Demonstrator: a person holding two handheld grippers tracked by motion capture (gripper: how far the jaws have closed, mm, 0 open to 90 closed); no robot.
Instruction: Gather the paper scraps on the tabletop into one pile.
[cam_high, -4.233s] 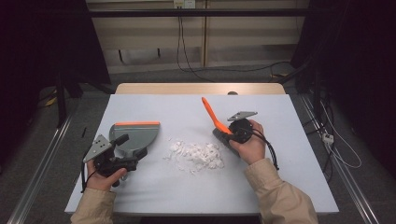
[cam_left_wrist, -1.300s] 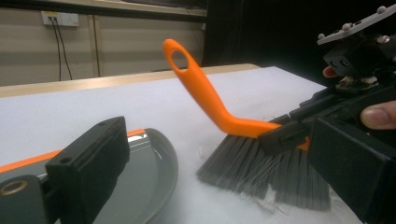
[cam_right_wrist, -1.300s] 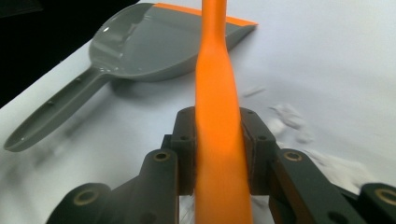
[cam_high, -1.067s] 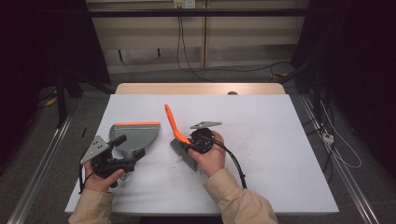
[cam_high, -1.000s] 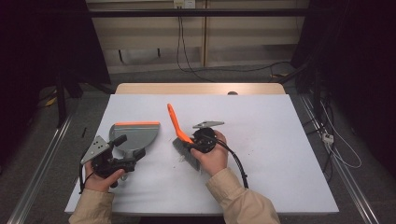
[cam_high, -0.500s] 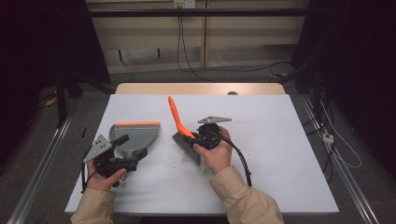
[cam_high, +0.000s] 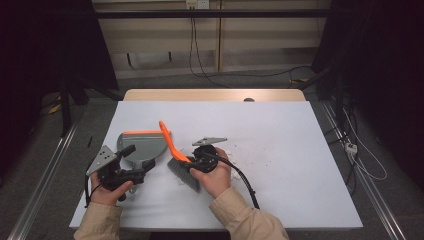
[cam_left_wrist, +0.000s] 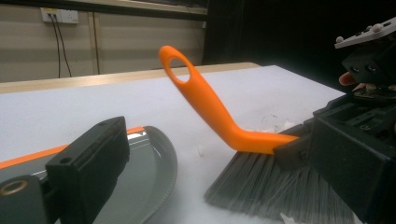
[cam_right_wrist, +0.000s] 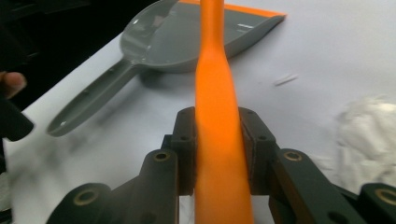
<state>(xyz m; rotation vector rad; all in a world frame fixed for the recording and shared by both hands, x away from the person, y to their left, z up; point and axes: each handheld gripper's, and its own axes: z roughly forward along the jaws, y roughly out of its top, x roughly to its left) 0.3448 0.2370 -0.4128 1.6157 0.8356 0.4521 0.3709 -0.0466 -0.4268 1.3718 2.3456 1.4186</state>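
A brush with an orange handle (cam_high: 170, 142) and grey bristles (cam_high: 184, 175) stands on the white table, bristles down. My right gripper (cam_high: 192, 159) is shut on that handle, and its pads clamp the orange handle (cam_right_wrist: 218, 126) from both sides. Left of the brush lies a grey dustpan (cam_high: 142, 145) with an orange lip, its handle (cam_right_wrist: 88, 102) flat on the table. My left gripper (cam_high: 136, 160) sits at the dustpan's near end with its jaws spread wide and pressing on nothing; one finger (cam_left_wrist: 88, 163) shows over the pan. White paper scraps (cam_right_wrist: 369, 135) lie beside the bristles.
The table (cam_high: 300, 190) has bare room to the right and at the back. A wooden strip (cam_high: 215, 95) runs along its far edge. Cables (cam_high: 360, 155) and metal rails lie on the floor around it.
The right hand has dragged the brush left, close to the dustpan's edge. The scrap pile from the earliest frame no longer lies in the open. The left gripper stayed put.
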